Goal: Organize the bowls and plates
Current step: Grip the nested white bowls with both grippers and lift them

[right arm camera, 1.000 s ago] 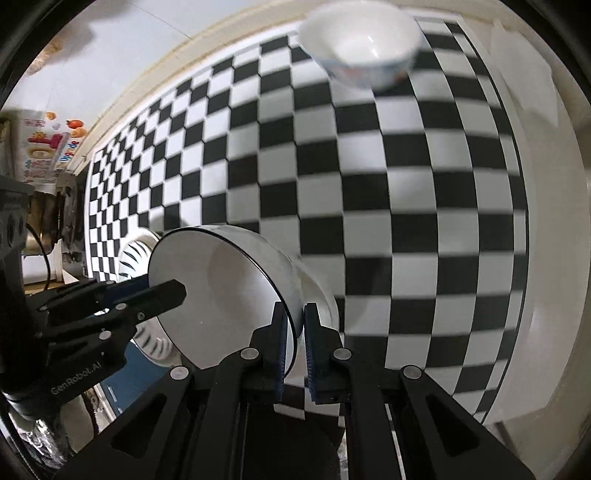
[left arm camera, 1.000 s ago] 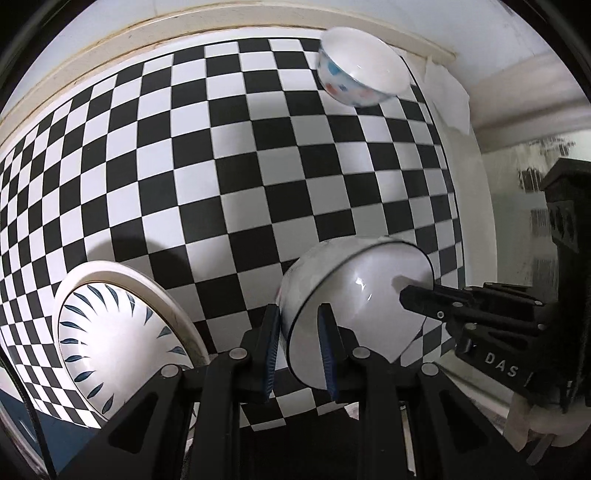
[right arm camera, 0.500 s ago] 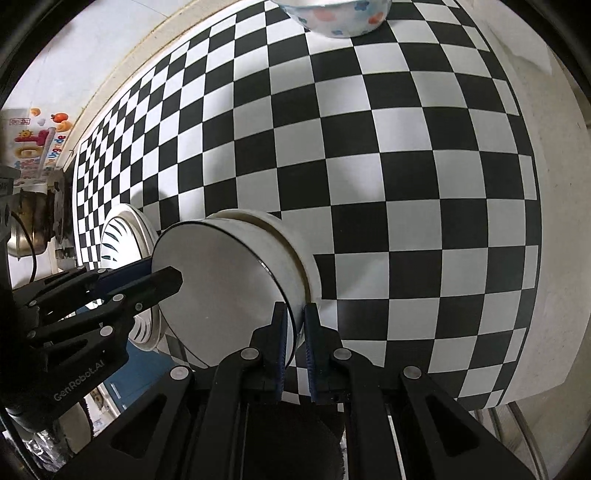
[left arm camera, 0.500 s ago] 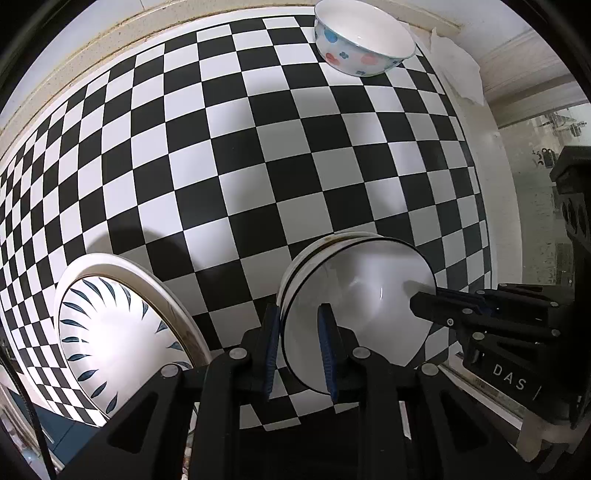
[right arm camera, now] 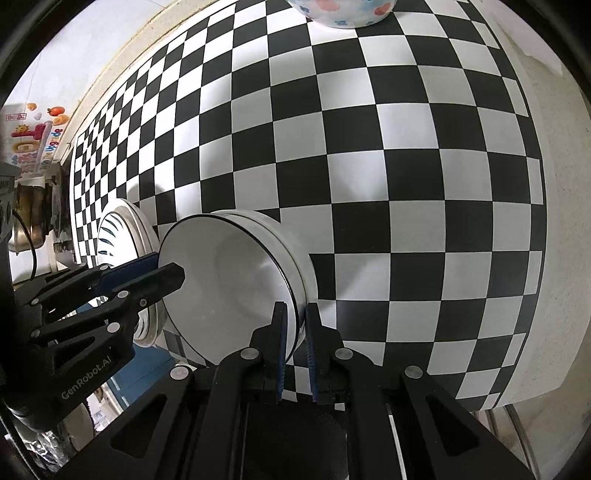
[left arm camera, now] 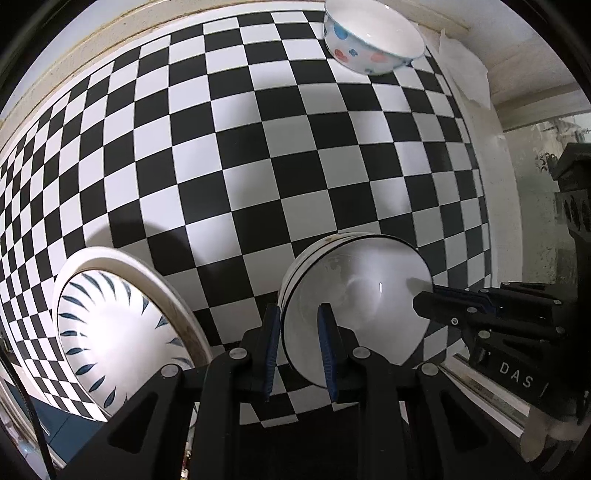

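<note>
In the left wrist view, the left gripper [left arm camera: 297,332] straddles the near rim of a white bowl with a thin black edge line [left arm camera: 354,295]: one blue pad lies outside the wall and the other inside, with a little slack visible at the inner pad, so whether it actually pinches the rim cannot be told. The bowl is tipped toward the camera and sits nested in a second bowl whose double rim [left arm camera: 295,269] shows just behind it; nothing is visible inside the upper bowl. The right gripper [left arm camera: 436,301] enters from the right and reaches the bowl's opposite rim. To the left, a white plate with blue leaf strokes [left arm camera: 122,332] lies on the checkered tablecloth [left arm camera: 258,166], well apart from the stack, and a dotted bowl [left arm camera: 373,40] stands at the far edge beside a white paper napkin [left arm camera: 465,70]. In the right wrist view, the right gripper [right arm camera: 295,332] has its blue pads close together on either side of the black-edged bowl's [right arm camera: 229,288] near rim, pinching the wall. The left gripper [right arm camera: 166,271] meets the rim on the far left side, with the leaf plate [right arm camera: 122,229] just behind it. The dotted bowl [right arm camera: 343,13] sits at the top of the cloth [right arm camera: 406,166].
</note>
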`<state>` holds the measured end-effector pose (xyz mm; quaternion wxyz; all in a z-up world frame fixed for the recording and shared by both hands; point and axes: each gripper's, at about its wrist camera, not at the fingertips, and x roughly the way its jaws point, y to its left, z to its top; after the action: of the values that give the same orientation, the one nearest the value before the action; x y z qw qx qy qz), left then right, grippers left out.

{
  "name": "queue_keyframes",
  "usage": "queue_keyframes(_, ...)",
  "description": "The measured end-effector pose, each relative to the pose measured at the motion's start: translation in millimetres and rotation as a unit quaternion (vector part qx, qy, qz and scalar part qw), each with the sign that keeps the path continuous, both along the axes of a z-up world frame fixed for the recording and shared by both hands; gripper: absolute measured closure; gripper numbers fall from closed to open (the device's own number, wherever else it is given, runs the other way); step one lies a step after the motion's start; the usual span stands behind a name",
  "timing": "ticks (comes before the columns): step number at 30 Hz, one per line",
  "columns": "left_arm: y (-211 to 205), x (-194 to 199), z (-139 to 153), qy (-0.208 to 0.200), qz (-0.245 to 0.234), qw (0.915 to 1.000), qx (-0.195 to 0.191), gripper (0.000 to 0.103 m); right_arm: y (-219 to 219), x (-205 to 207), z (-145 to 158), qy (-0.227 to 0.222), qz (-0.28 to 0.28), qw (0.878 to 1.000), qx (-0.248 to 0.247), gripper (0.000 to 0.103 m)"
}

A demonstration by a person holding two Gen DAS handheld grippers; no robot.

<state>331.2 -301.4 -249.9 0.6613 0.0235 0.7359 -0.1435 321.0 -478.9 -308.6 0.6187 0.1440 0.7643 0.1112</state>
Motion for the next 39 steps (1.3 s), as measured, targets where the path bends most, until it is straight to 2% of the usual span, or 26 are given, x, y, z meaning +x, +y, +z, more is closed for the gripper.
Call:
queue_keyframes(5, 12, 14, 43, -0.043, 0.016, 0.9989, -0.010, 0.083, -9, 3, 22, -0.014, -0.009, 1.000, 0.023, 0.090)
queue_keyframes(7, 16, 29, 61, -0.066, 0.030, 0.9972, -0.016, 0.075, -16, 8, 36, -0.025, -0.019, 0.999, 0.036, 0.088)
queue_keyframes(9, 15, 50, 74, -0.083, 0.041, 0.9954, -0.026, 0.073, -27, 19, 50, -0.042, -0.031, 0.998, 0.038, 0.077)
queue_keyframes(11, 14, 75, 79, -0.087, 0.054, 0.9943, -0.031, 0.073, -39, 35, 63, -0.062, -0.043, 0.996, 0.041, 0.058)
queue_keyframes(12, 13, 87, 79, -0.085, 0.061, 0.9939, -0.035, 0.073, -46, 45, 67, -0.070, -0.051, 0.995, 0.042, 0.056)
queue_keyframes(18, -6, 161, 59, -0.062, 0.083, 0.9935, -0.048, 0.073, -90, 115, 67, -0.102, -0.107, 0.989, 0.031, 0.054)
queue_keyframes(25, -42, 214, 15, -0.010, 0.079, 0.9948, -0.064, 0.073, -119, 193, 34, -0.091, -0.146, 0.985, 0.022, 0.053)
queue_keyframes(33, -69, 241, -25, 0.017, 0.055, 0.9976, -0.039, 0.073, -126, 238, -10, -0.061, -0.141, 0.988, -0.009, 0.054)
queue_keyframes(36, -73, 245, -34, 0.029, 0.052, 0.9971, -0.047, 0.074, -125, 245, -21, -0.056, -0.140, 0.988, -0.012, 0.054)
queue_keyframes(39, -79, 246, -43, 0.027, 0.041, 0.9980, -0.039, 0.074, -123, 249, -29, -0.050, -0.136, 0.989, -0.017, 0.056)
